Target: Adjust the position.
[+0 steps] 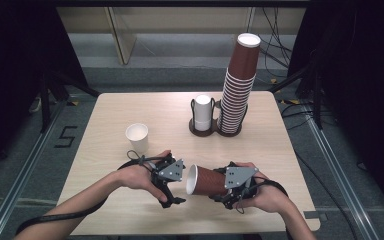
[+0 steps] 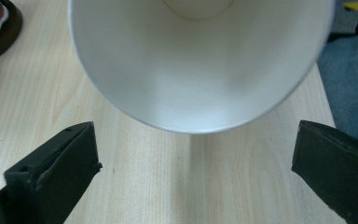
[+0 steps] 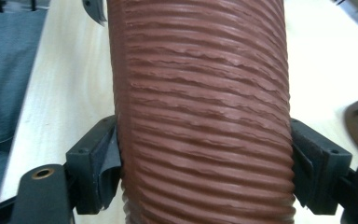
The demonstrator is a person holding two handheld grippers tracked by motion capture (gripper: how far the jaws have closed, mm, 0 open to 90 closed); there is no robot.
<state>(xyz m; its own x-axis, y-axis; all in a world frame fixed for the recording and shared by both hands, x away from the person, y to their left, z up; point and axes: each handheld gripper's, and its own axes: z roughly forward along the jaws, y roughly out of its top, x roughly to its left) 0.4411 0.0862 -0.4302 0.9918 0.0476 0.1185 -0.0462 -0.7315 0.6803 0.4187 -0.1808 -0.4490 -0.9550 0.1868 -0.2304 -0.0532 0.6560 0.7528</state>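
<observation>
The right gripper [image 1: 228,188] clamps the ribbed brown cup [image 1: 207,181] on its side at the table's near edge, mouth leftward; the left gripper [image 1: 172,186] gapes wide — empty. Probably a handover or separation: left must close on the rim.

A pale wooden table [image 1: 130,207] sits centre, on a grey floor [image 1: 20,165] with a painted "5" [image 1: 65,136] off to its left. Metal rails [image 1: 22,172] run along both sides. Black curtains [image 1: 10,75] close in left and right, cables [image 1: 280,50] trail at the back, beige wall panel [image 1: 180,20] behind.
</observation>
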